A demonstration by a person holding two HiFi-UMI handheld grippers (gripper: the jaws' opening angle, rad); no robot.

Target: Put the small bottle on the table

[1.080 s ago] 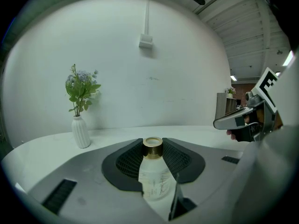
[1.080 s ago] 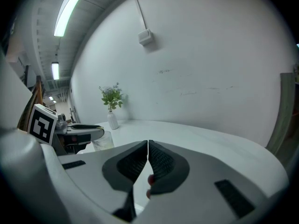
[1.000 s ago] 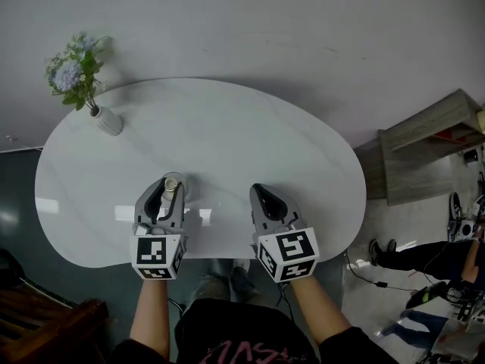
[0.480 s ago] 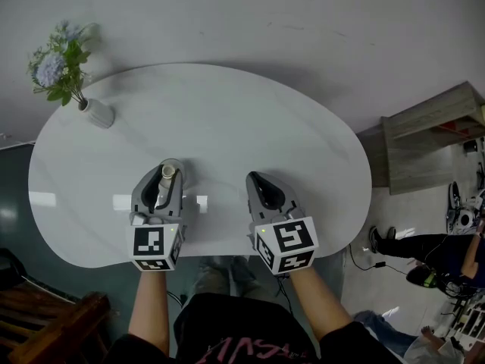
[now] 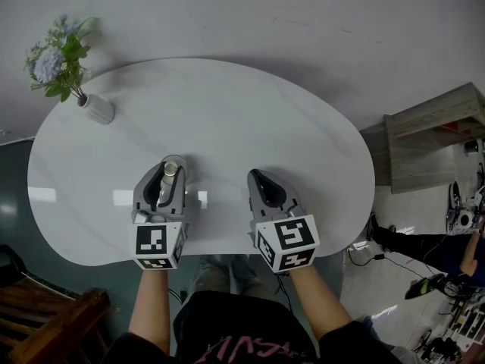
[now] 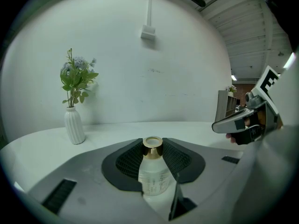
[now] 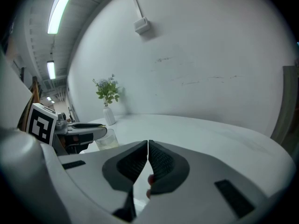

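Observation:
A small clear bottle (image 6: 152, 171) with a gold cap stands upright between the jaws of my left gripper (image 6: 152, 158), which is shut on it. From the head view the bottle (image 5: 167, 179) sits in the left gripper (image 5: 168, 174) over the near part of the white oval table (image 5: 227, 120); whether its base touches the top I cannot tell. My right gripper (image 5: 262, 184) hovers beside it to the right, jaws shut with nothing held. In the right gripper view the right gripper (image 7: 147, 148) is closed, and the bottle (image 7: 106, 140) shows at the left under the left gripper.
A white ribbed vase with blue flowers (image 5: 96, 108) stands at the table's far left edge; the vase (image 6: 74, 125) shows in the left gripper view too. A grey wall lies behind the table. A wooden cabinet (image 5: 432, 146) and a person's legs (image 5: 424, 245) are at the right.
The view shifted slightly; both grippers stayed over the table's near part, with the left one still holding the bottle.

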